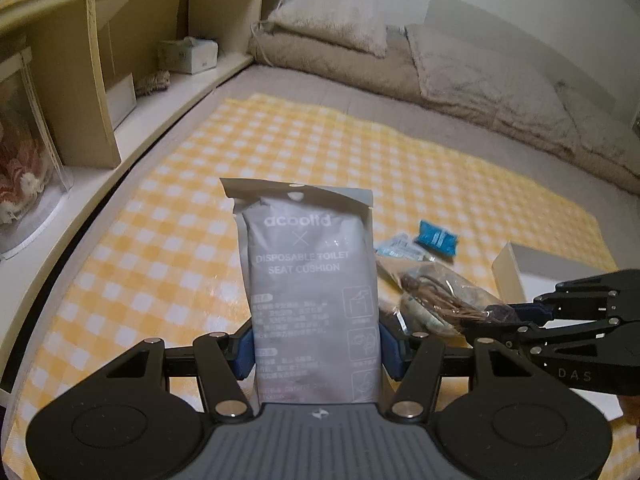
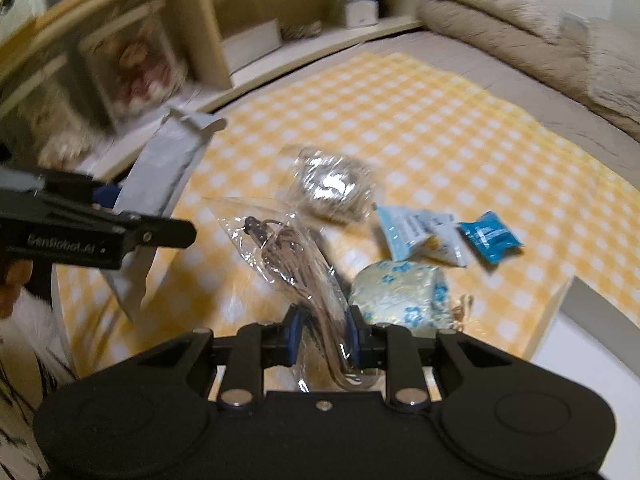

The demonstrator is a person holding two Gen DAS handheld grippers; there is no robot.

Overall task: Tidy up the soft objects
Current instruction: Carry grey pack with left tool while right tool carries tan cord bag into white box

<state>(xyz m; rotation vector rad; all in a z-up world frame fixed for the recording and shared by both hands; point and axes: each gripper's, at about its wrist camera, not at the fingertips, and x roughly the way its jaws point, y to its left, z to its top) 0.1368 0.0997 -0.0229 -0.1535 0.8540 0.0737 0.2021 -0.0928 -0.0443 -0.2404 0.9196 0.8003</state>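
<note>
Your left gripper (image 1: 316,354) is clamped on the grey seat-cushion pack (image 1: 312,292) — held upright; your right gripper (image 2: 325,338) pinches the clear cord bag (image 2: 296,264). Both sit above the checked cloth (image 1: 320,148).

Left wrist view: taken low from behind the left tool (image 1: 316,350), directed along the checked cloth (image 1: 320,152) toward the pillows (image 1: 332,24). Right wrist view: taken close behind the right tool (image 2: 322,338), angled leftward toward the shelf (image 2: 208,40). The cloth, shelf and small packets (image 2: 440,236) are shared by both views.
</note>
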